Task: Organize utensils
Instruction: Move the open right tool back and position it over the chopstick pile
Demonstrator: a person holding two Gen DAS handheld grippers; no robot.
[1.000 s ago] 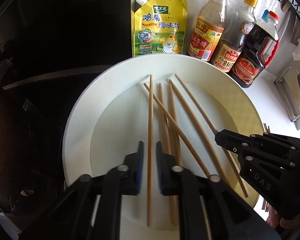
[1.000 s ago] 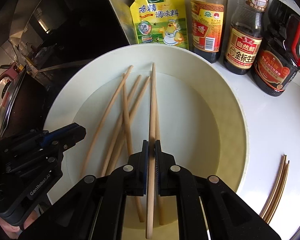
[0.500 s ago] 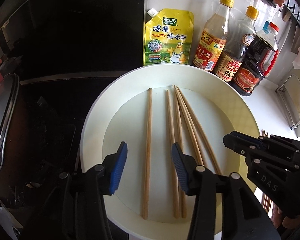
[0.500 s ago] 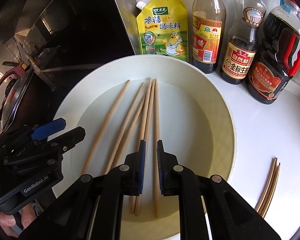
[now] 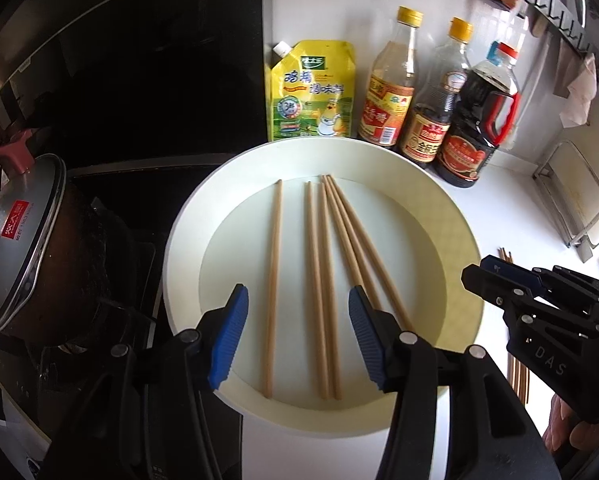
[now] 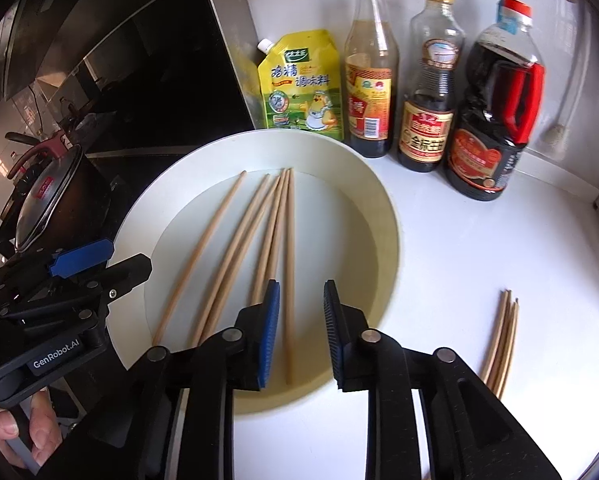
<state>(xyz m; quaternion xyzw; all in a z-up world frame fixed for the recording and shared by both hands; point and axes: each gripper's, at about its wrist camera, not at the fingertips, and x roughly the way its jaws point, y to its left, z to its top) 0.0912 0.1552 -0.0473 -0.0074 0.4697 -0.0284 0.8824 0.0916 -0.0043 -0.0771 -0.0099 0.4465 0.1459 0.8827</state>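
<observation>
On the white surface (image 6: 479,240) we see the plate (image 5: 455,248) mid-frame, five chopsticks (image 5: 323,280) lying loose on it. Our left gripper (image 5: 297,336) and right gripper (image 6: 301,332) hover above, jaws just opened, spread, holding nothing. We judge a release finished; next, pinch one stick for the bundle (image 6: 501,340) at lower right.

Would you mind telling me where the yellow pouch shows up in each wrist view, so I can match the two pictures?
Left wrist: the yellow pouch stands top centre, just behind the plate's far rim, left of the three bottles.
Right wrist: the pouch stands upper centre-left, again behind the plate.
Shared landmark: the red-handled dark bottle, rightmost of the row.
</observation>
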